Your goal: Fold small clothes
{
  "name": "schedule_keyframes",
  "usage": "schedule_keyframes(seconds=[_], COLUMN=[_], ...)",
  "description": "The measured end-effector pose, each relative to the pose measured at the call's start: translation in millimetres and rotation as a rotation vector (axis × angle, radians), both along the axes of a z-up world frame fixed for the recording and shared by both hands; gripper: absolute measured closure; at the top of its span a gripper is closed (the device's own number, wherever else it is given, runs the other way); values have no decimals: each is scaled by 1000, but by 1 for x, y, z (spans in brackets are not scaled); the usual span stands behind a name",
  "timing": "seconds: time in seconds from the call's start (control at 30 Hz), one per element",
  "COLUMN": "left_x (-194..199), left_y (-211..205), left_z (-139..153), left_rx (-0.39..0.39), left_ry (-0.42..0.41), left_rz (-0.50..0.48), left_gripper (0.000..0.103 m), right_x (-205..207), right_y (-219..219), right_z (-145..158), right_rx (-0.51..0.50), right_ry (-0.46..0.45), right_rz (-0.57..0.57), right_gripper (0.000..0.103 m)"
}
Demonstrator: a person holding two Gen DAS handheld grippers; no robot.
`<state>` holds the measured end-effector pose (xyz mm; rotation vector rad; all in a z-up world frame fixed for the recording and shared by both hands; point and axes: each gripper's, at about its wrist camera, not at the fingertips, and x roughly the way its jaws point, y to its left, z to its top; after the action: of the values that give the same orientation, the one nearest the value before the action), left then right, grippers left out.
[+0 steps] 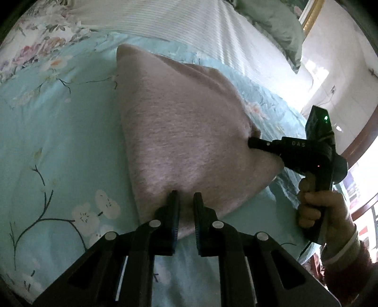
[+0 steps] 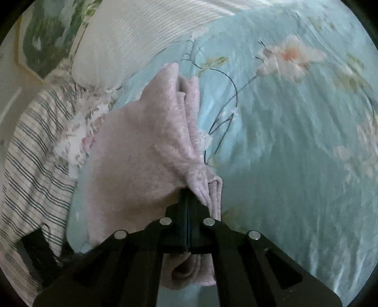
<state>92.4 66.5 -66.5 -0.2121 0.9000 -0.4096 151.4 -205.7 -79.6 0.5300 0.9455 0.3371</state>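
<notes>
A small pale pink fuzzy garment lies folded on the light blue floral bedspread. My left gripper is open, its two fingertips resting on the garment's near edge. My right gripper comes in from the right and pinches the garment's right edge. In the right wrist view the right gripper is shut on a bunched fold of the pink garment, which drapes away to the left and hangs below the fingers.
A white ribbed pillow and a green cushion lie at the far side of the bed. A striped cloth lies at the left of the right wrist view. The bed's right edge borders a bright floor.
</notes>
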Motion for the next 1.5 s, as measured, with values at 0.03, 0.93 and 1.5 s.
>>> schedule_keyframes(seconds=[0.03, 0.93, 1.5], left_x=[0, -10, 92], left_y=[-1, 4, 9], left_z=[1, 28, 25], left_rx=[9, 35, 83], left_ry=[-4, -78, -40], left_rz=[-1, 30, 114], left_gripper=[92, 79, 74], right_x=[-1, -45, 55], right_y=[1, 21, 29], right_z=[1, 37, 29], right_rx=[-13, -167, -149], right_ry=[-2, -79, -58], right_rz=[4, 94, 53], right_gripper=[103, 100, 103])
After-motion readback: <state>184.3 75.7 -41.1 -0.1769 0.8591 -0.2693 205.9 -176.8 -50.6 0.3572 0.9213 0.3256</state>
